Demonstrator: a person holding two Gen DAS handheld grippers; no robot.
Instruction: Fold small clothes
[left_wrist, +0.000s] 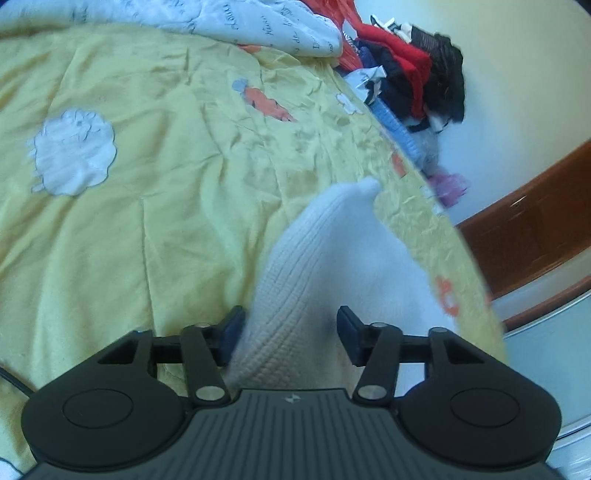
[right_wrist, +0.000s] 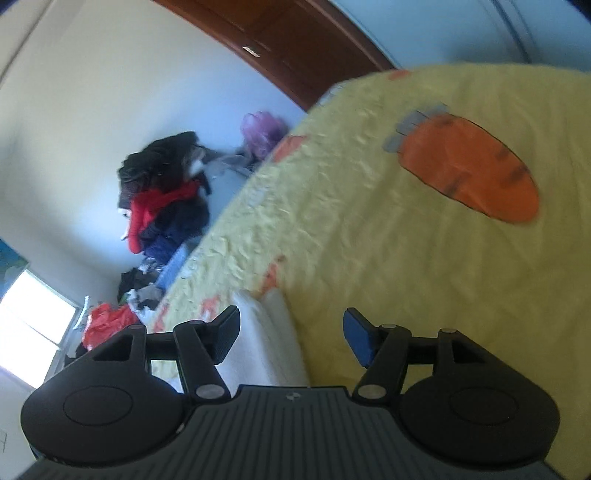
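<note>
Yellow bedspread (left_wrist: 147, 221) is lying under both unclenched grippers, left gripper (left_wrist: 291, 332) straddling a soft, light white sock (left_wrist: 332, 258) best pinched at its ribbed cuff, right gripper (right_wrist: 291, 336) gripping nothing.

Near end of white sock (left_wrist: 314, 280) hidden under left gripper (left_wrist: 290, 334) body; far tip smeared by motion. Cannot tell whether pads press it. Ahead and right of those fingers, heap of dark and red clothes (left_wrist: 413, 77) too jumbled to sort. Beside right gripper (right_wrist: 290, 334), left finger (right_wrist: 225, 338) covering part of a blurred white fabric. Yellow bedcover (right_wrist: 406, 258) smeared, cut by frame edge.
</note>
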